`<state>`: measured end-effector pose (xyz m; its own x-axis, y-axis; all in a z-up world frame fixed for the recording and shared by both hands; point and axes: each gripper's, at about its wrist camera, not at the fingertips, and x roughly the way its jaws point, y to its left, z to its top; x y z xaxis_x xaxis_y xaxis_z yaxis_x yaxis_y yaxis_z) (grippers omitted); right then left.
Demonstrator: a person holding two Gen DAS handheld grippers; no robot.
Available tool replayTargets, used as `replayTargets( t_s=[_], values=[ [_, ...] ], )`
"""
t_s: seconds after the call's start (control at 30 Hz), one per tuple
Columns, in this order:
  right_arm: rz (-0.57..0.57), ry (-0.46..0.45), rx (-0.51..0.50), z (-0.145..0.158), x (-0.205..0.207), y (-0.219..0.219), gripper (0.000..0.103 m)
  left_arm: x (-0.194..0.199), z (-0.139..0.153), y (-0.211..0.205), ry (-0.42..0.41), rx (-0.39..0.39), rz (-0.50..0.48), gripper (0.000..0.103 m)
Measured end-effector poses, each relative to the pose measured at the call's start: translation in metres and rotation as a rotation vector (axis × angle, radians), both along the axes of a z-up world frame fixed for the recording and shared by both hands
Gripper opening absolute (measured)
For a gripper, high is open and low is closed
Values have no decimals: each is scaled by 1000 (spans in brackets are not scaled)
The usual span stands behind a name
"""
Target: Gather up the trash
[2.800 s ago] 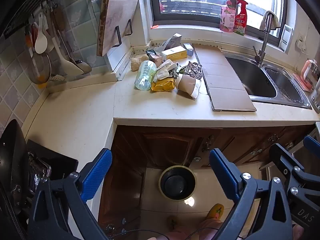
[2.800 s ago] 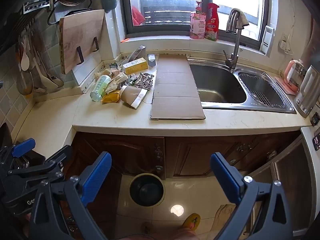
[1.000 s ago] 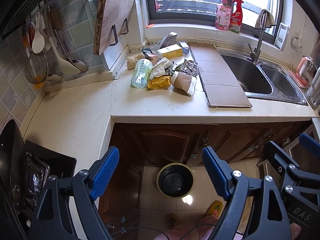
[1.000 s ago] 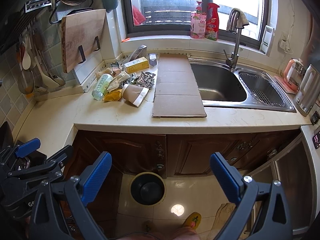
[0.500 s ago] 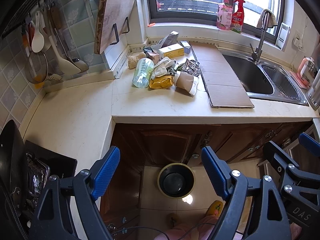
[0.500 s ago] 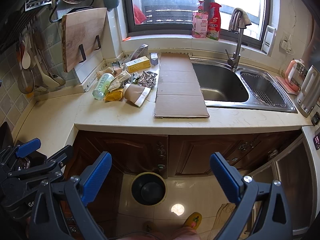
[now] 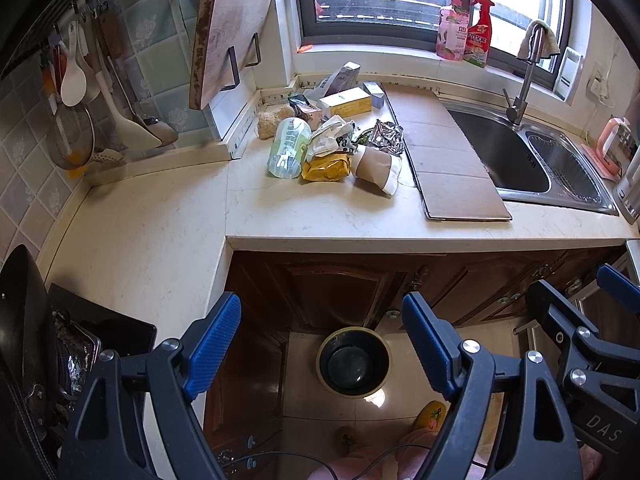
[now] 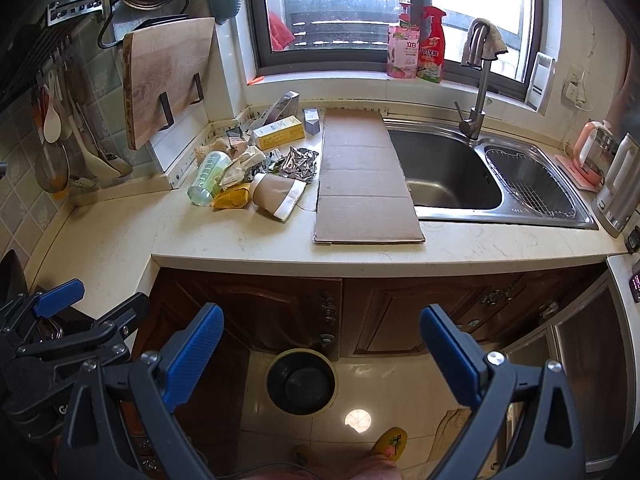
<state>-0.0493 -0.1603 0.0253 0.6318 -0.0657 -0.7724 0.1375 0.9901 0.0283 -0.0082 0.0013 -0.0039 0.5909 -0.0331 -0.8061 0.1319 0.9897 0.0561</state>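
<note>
A pile of trash lies at the back of the counter: a green plastic bottle [image 7: 289, 148], a yellow packet [image 7: 326, 166], a brown paper cup [image 7: 376, 166] on its side, crumpled foil [image 7: 384, 136], a yellow box [image 7: 346, 105] and a flat cardboard strip [image 7: 444, 156]. A round black bin [image 7: 354, 362] stands on the floor before the cabinets. My left gripper [image 7: 320, 320] hangs open over the floor, far short of the pile, with nothing between its blue pads. My right gripper [image 8: 320, 320] is open and empty too, above the bin [image 8: 301, 382].
A steel sink [image 8: 448, 168] with a faucet [image 8: 476, 104] lies right of the cardboard. A wooden cutting board [image 8: 168, 76] and utensils hang on the left wall. A dark pan [image 7: 20, 320] sits on the stove at lower left. A person's slippers [image 8: 390, 442] stand on the tiled floor.
The left gripper's jaws stand a little narrower than in the earliest frame. Both hands have kept still and the trash pile has not been touched.
</note>
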Motion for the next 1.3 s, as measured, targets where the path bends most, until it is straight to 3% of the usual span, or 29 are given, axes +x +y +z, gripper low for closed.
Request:
replayTargets(
  t_s=[0.23, 0.5, 0.87, 1.0, 1.1, 1.2, 1.3],
  values=[
    [28, 1, 8, 12, 22, 7, 99, 15, 3, 7, 15, -3, 12, 79],
    [92, 5, 21, 13, 72, -5, 99, 59, 5, 12, 50, -37, 122, 79],
    [282, 58, 84, 3, 178, -24, 91, 127, -1, 17, 50, -93, 326, 79],
    [332, 79, 128, -5, 214, -39, 89, 154, -4, 13, 62, -101, 327, 79],
    [366, 107, 156, -14, 244, -48, 86, 178, -9, 10, 96, -93, 321, 73],
    [405, 159, 222, -26, 277, -59, 83, 201, -14, 10, 119, -157, 312, 72],
    [418, 208, 272, -43, 311, -69, 80, 224, -20, 7, 138, -163, 322, 72]
  ],
)
